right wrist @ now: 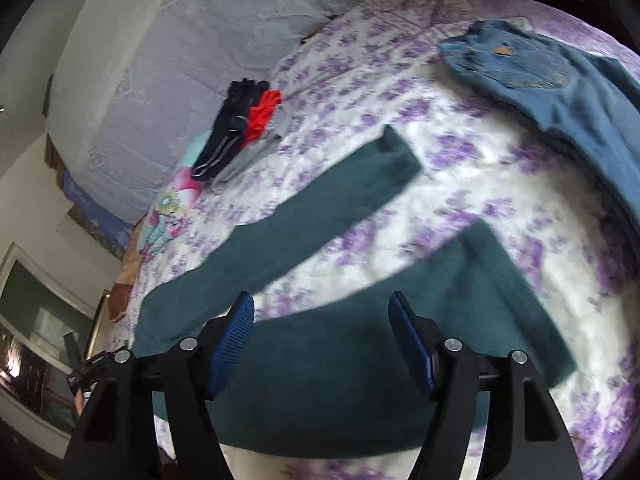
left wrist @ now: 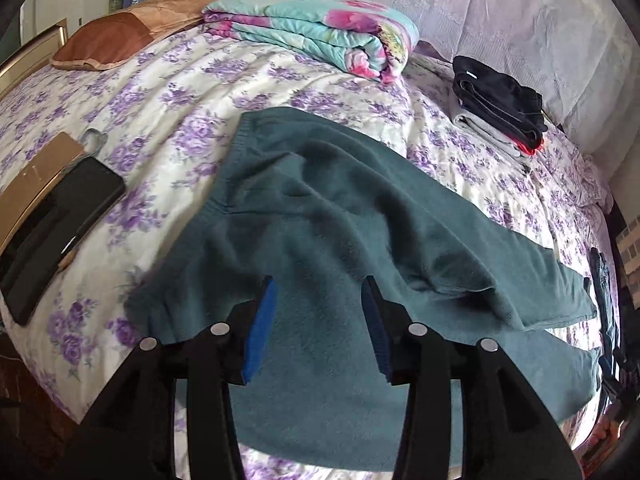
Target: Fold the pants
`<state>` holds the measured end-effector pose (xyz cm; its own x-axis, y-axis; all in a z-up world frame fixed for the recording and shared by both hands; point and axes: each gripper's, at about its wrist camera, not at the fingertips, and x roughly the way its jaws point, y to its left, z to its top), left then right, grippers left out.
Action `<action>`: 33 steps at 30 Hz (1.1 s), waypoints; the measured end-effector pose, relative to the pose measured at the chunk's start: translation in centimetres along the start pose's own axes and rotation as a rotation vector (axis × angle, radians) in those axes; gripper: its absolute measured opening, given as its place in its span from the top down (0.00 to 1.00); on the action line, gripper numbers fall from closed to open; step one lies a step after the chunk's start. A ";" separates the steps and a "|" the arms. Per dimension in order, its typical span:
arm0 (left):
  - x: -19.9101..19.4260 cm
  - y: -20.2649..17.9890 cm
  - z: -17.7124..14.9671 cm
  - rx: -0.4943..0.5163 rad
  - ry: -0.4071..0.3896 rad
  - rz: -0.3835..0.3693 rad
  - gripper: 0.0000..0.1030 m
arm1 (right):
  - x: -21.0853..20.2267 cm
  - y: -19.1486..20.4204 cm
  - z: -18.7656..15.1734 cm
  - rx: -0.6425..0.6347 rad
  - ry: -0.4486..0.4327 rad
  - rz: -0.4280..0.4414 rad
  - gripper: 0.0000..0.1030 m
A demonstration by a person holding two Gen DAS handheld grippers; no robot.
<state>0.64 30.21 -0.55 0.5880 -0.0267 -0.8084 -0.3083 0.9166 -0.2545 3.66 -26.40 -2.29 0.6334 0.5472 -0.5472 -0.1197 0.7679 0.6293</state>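
Note:
Dark teal pants (left wrist: 320,216) lie spread on the floral bedsheet (left wrist: 168,112). In the left wrist view the waistband is at the left and the legs run off to the right. My left gripper (left wrist: 320,292) is open and empty, hovering over the near hip area. In the right wrist view the two pant legs (right wrist: 320,200) lie apart in a V, cuffs pointing away. My right gripper (right wrist: 320,312) is open and empty, above the near leg (right wrist: 400,312).
A folded floral quilt (left wrist: 316,32) and a brown pillow (left wrist: 120,36) lie at the head. A stack of folded clothes (left wrist: 500,108) sits by the lace-covered wall. A phone (left wrist: 60,232) lies at the left edge. Blue jeans (right wrist: 552,84) lie to the right.

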 end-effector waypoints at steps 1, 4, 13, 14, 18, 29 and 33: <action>0.5 -0.3 0.1 -0.001 0.006 -0.006 0.56 | 1.6 1.7 0.3 -0.019 0.035 0.042 0.31; 1.6 -1.2 0.1 -0.005 0.038 -0.047 0.55 | 7.2 6.5 0.4 -0.063 0.168 0.163 0.31; 2.7 -1.9 0.0 0.038 -0.001 0.005 0.44 | 18.7 15.9 2.8 -0.328 0.295 0.059 0.32; 2.8 -1.5 0.2 0.025 -0.001 -0.001 0.44 | 19.7 16.2 3.8 -0.379 0.277 0.003 0.32; 3.0 -0.2 1.0 -0.012 -0.006 -0.027 0.44 | 24.0 16.1 6.7 -0.504 0.355 -0.069 0.39; 5.3 0.3 1.9 0.013 -0.011 0.054 0.32 | 27.1 17.2 3.7 -0.934 0.484 -0.132 0.74; 5.7 0.1 2.1 0.027 -0.015 0.081 0.27 | 25.9 17.1 5.3 -0.894 0.415 -0.162 0.94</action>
<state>5.51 30.99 -4.10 0.5732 0.0537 -0.8177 -0.3349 0.9260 -0.1740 22.04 -0.87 -2.82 0.3965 0.3558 -0.8463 -0.6948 0.7188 -0.0233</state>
